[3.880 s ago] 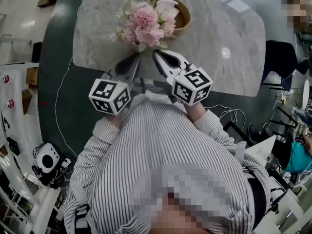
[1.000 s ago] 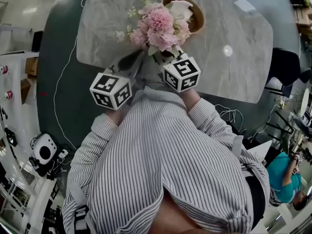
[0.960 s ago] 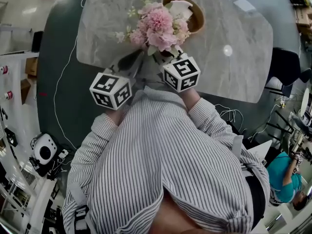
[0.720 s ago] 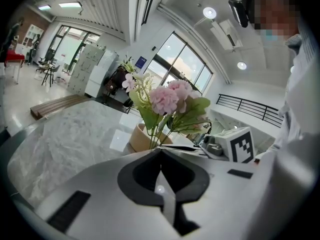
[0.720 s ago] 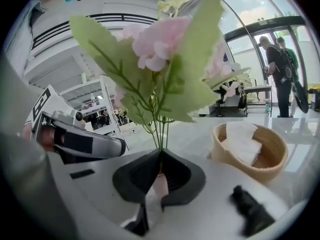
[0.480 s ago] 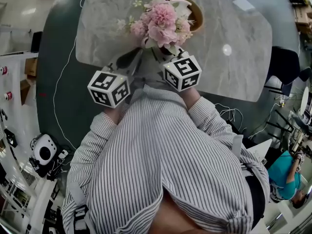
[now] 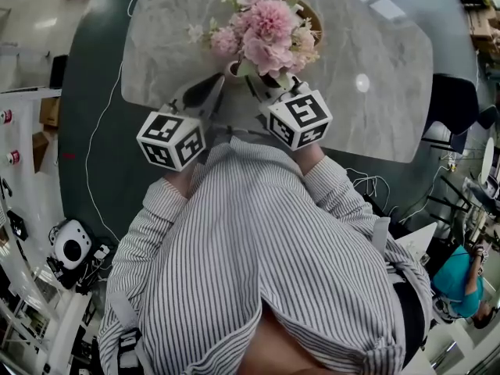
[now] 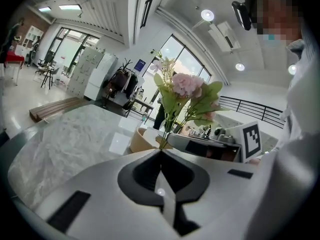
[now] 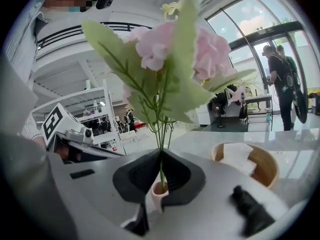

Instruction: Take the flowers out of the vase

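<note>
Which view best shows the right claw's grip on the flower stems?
Right gripper view: right claw shut on the stems above the vase mouth. Head view hides them under blooms; left gripper view shows only stems past its own tip.

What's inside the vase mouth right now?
The right gripper clamps green stems that run down into the pink vase. Their lower ends are hidden inside it.

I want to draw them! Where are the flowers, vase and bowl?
flowers (image 7: 269, 30), head view, big pink bloom.
vase (image 9: 156, 191), right gripper view, rim.
bowl (image 9: 268, 172), right gripper view, wooden wall.
</note>
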Motion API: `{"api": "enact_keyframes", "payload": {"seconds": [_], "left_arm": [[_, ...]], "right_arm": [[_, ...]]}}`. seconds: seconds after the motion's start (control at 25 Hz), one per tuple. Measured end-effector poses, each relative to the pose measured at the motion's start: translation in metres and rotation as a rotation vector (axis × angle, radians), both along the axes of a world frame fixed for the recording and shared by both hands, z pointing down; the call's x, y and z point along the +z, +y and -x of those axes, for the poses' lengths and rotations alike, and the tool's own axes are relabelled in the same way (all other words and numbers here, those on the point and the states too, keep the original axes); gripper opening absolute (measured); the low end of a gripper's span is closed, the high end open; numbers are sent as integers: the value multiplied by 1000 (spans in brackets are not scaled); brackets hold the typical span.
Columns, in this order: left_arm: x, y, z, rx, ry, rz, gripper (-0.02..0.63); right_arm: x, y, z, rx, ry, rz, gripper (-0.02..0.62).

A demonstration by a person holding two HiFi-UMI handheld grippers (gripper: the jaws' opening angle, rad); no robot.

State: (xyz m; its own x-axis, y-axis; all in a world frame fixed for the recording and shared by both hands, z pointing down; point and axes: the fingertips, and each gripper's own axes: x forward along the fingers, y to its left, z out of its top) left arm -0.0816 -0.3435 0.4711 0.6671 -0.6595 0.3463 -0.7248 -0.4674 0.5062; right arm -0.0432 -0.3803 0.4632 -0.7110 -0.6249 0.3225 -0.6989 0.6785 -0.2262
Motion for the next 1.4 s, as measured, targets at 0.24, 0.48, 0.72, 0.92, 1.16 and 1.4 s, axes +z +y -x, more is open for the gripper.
{"api": "enact_keyframes", "payload": {"seconds": [0.24, 0.48, 0.72, 0.92, 1.16, 1.4], "left_arm": [[-7, -7, 3, -1, 10, -22, 12], [-14, -12, 6, 4, 20, -50, 12], [-26, -16, -1, 7, 27, -77, 12], [-46, -13, -14, 23, 34, -114, 12], [-55, -14, -20, 36, 35, -146, 12], [-55, -16, -25, 52, 33, -149, 12]], "right_arm": [[-20, -2, -2, 5, -19, -29, 23], [-50, -4, -4, 15, -55, -81, 21], [-76, -4, -21, 20, -80, -113, 23], [-93, 3, -45, 45, -127, -99, 23], [-78, 14, -60, 29, -150, 0, 23], [-71, 22, -71, 35, -203, 62, 23]]}}
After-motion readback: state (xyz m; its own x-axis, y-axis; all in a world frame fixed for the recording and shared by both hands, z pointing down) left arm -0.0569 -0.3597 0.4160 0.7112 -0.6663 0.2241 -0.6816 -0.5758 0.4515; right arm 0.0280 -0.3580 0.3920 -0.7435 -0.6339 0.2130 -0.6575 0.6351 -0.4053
